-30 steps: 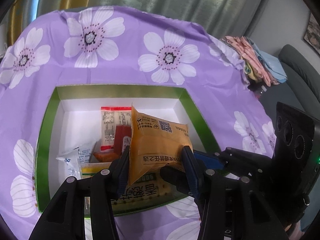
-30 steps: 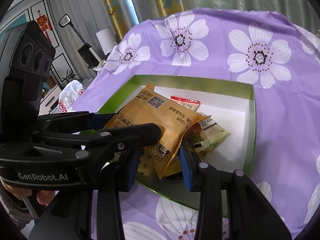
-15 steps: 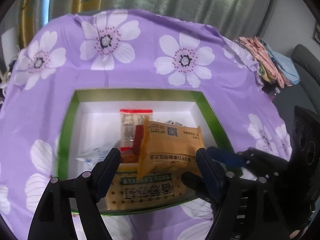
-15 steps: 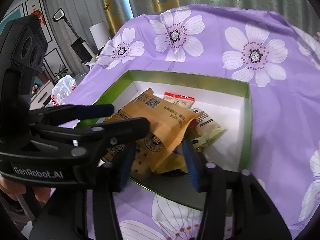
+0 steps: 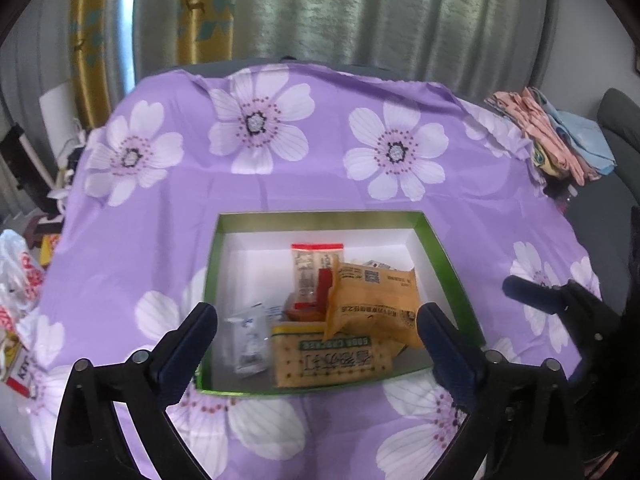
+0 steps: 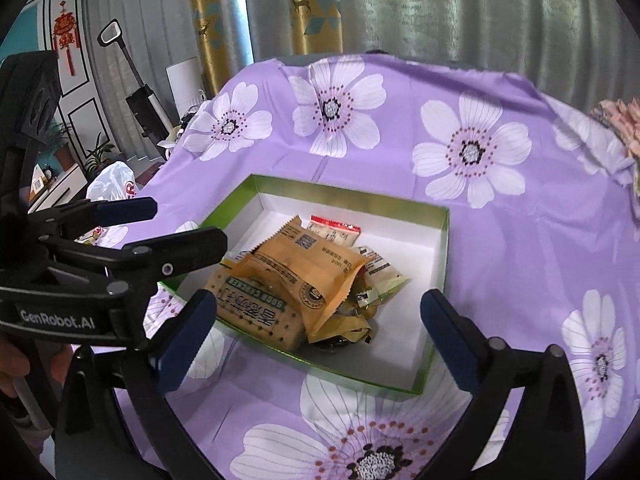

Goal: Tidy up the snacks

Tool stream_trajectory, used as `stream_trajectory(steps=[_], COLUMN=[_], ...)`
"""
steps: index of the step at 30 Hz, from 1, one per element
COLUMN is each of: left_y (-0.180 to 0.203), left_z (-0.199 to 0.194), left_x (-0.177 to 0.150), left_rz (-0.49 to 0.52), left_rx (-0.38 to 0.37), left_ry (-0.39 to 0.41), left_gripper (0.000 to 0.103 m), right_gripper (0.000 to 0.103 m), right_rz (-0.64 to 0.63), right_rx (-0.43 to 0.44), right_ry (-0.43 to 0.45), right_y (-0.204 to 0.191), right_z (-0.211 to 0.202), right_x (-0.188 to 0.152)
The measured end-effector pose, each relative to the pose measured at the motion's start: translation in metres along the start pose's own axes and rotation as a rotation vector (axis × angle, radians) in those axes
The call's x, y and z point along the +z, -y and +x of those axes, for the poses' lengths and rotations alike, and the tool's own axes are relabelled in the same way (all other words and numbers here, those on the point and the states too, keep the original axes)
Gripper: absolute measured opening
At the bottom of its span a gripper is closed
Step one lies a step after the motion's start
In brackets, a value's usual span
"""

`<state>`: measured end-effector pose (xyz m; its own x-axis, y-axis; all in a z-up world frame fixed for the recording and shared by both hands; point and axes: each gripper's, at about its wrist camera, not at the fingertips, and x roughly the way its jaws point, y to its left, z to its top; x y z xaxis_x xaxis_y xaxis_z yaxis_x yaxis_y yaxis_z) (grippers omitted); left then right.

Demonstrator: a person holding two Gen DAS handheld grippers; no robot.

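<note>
- A purple flowered cloth (image 5: 320, 184) covers the desk; folded clothes (image 5: 548, 136) lie at its far right corner, and a white plastic bag (image 6: 114, 186) sits off its left edge.
- The green box (image 5: 440, 248) holds the snacks, clustered toward its near side.
- The orange packet (image 5: 372, 304) lies on top, long axis crosswise, leaning on the cracker pack (image 5: 332, 356).
- Left tool (image 5: 316, 332) and right tool (image 6: 316, 320) both gape wide, empty, just short of the box.
</note>
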<state>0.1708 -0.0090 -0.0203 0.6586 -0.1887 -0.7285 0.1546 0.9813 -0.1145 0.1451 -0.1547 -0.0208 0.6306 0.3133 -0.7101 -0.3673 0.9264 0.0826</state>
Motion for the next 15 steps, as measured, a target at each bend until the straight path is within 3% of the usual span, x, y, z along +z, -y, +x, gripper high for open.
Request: stream_trajectory(steps=[9, 15], left_y=[0.003, 0.002], left_z=[-0.046, -0.065], left_x=[0.003, 0.004], left_rz=[-0.008, -0.016], left_rx=[0.041, 0.014], left_ry=[0.039, 0.059], left_gripper=[0.102, 0.102], right_gripper=[0.103, 0.103], right_rz=[-0.041, -0.057], right_rx=[-0.055, -0.048], right_ry=[0.012, 0.027], right_y=[-0.016, -0.024], right_z=[-0.037, -0.055], right_x=[0.015, 0.020])
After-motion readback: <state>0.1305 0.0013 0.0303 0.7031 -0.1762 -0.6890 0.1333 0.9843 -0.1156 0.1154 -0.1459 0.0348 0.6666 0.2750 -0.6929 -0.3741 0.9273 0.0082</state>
